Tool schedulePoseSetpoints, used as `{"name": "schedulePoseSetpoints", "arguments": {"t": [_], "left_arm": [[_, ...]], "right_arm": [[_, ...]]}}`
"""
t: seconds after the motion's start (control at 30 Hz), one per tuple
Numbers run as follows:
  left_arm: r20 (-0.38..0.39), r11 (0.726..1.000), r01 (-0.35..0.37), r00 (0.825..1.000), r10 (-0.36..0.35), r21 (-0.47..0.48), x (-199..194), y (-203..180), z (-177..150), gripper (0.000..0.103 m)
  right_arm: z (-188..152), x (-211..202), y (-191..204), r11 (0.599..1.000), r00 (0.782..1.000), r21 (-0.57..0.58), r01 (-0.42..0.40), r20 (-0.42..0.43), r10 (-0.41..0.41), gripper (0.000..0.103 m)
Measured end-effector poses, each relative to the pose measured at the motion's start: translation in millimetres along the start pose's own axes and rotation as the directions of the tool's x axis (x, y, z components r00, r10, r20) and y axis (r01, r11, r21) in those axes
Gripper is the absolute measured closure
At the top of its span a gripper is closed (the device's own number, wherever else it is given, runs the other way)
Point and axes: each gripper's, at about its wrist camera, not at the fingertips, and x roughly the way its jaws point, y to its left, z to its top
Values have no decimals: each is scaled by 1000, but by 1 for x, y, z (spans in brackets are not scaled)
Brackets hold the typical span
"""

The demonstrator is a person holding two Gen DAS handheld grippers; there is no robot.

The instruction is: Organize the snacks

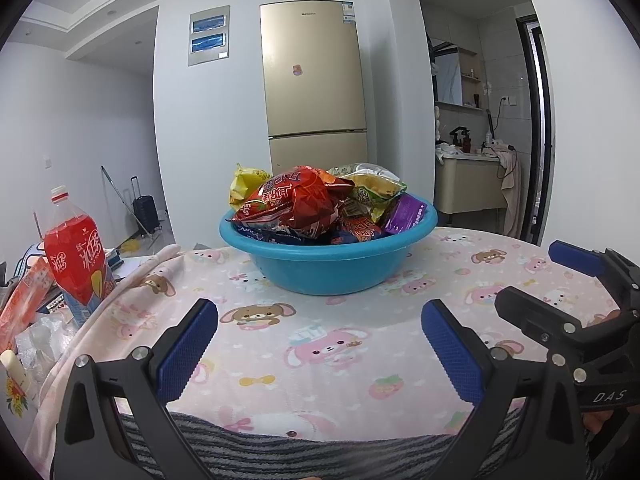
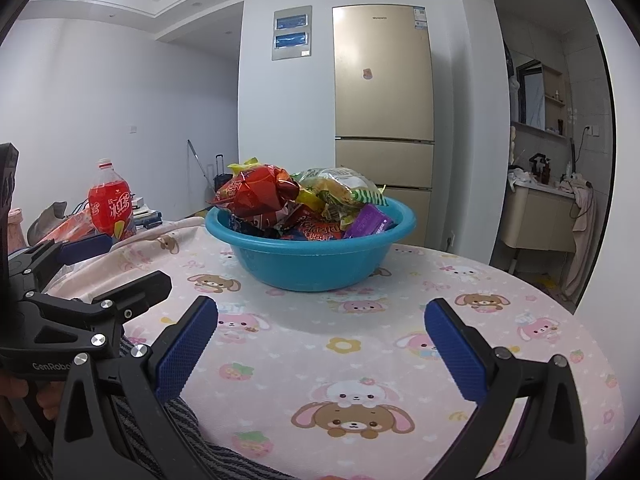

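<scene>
1. Striped grey knit fabric (image 1: pixel 280 452) lies nearest the lens, under the finger bases, at the table's near edge.
2. Left gripper (image 1: pixel 320 320): black plastic arms with blue cross-hatched rubber pads (image 1: pixel 186 350), spread wide, nothing between them. They hover over the table.
3. Right gripper (image 2: pixel 321 320): same build, pads (image 2: pixel 456 354) spread wide, empty. In the left wrist view it sits just right of the left gripper's right finger (image 1: pixel 576 304).
4. Table (image 2: pixel 360 360): round, covered in a soft pink cloth printed with cartoon bunnies, bears, strawberries and bows. The cloth bunches into folds left of the left fingers.
5. Basin (image 1: pixel 328 264): round, smooth teal plastic with a rolled rim, straight ahead beyond the fingertips and centred between them in both views. It stands on the cloth, well apart from both grippers.
6. Snacks are heaped in the basin above rim height. On top is a crinkled glossy red foil bag (image 1: pixel 296 200), with a yellow bag (image 1: pixel 244 182) behind it to the left. A puffy pale green/white bag (image 1: pixel 372 184) lies to the right, and a flat purple packet (image 1: pixel 404 212) leans on the right rim. More red and dark blue packets sit underneath.
7. Left of the left fingers, off the table edge: a clear plastic bottle (image 1: pixel 74 256) of red drink, white cap, upright. Crumpled clear plastic and an orange pack lie beside it.
8. Far behind the basin stands a tall gold fridge (image 1: pixel 314 80) with a smooth metallic finish.
</scene>
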Motion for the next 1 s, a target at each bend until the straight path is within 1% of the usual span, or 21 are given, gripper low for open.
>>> {"name": "schedulePoseSetpoints", "arguments": {"t": [0.83,1.0], "left_arm": [[-1,1000,-1,1000,1,-1,1,1,-1,0],[8,1000,-1,1000,1,-2,0,1,-2,0]], "right_arm": [[0,0,0,1000,1000,5,-8,-12,8,0],[0,-3,1,1000,1000,0,-3,2,3,0]]}}
